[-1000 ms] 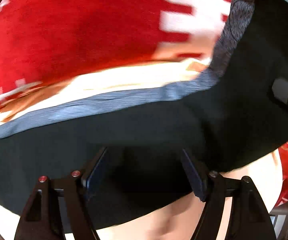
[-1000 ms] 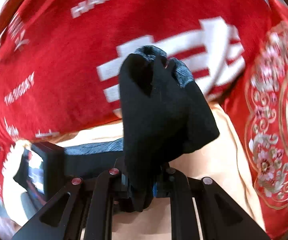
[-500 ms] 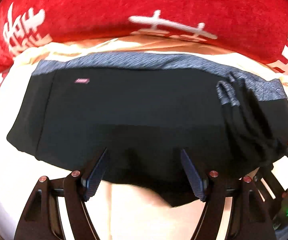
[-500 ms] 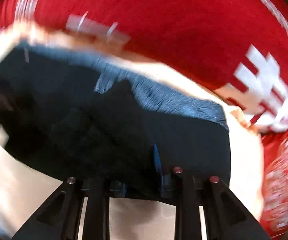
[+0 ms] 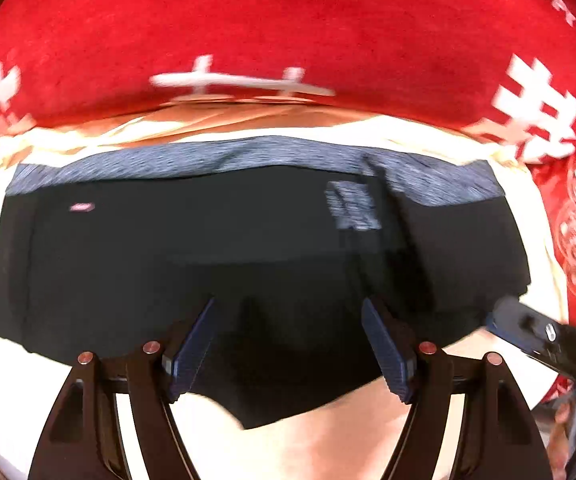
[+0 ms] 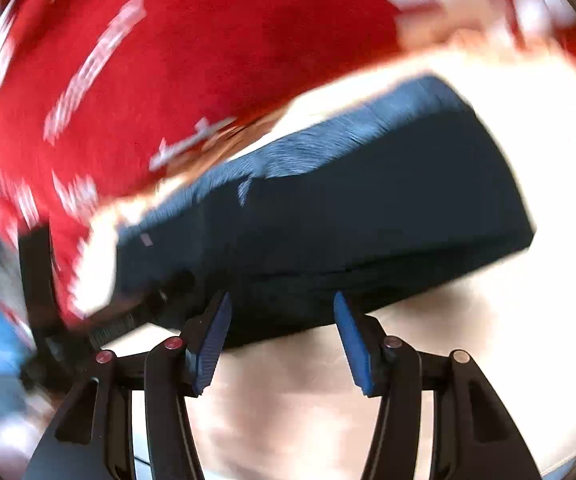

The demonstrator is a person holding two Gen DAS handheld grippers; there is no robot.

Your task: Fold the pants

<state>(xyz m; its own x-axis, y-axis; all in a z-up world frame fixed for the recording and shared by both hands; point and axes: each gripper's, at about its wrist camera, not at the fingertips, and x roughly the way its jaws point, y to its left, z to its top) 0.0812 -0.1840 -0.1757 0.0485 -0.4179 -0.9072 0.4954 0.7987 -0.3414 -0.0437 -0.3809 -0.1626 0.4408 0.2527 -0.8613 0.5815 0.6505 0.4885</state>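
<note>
On the pale sheet (image 5: pixel 319 440), backed by a red blanket (image 5: pixel 288 20), the pants (image 5: pixel 248 248) lie as a wide black packet, grey waistband (image 5: pixel 248 156) along the far edge; I read this as a fold just laid, both tools free. My left gripper (image 5: pixel 289 344) hovers at the near edge with jaws spread and holding nothing; my right gripper (image 6: pixel 282 344) is likewise spread and empty near the packet's near edge, its view blurred. Next I would judge a fresh pinch is called for at one short end, taking every layer, then carrying it across to halve the packet without dragging the bottom ply.
</note>
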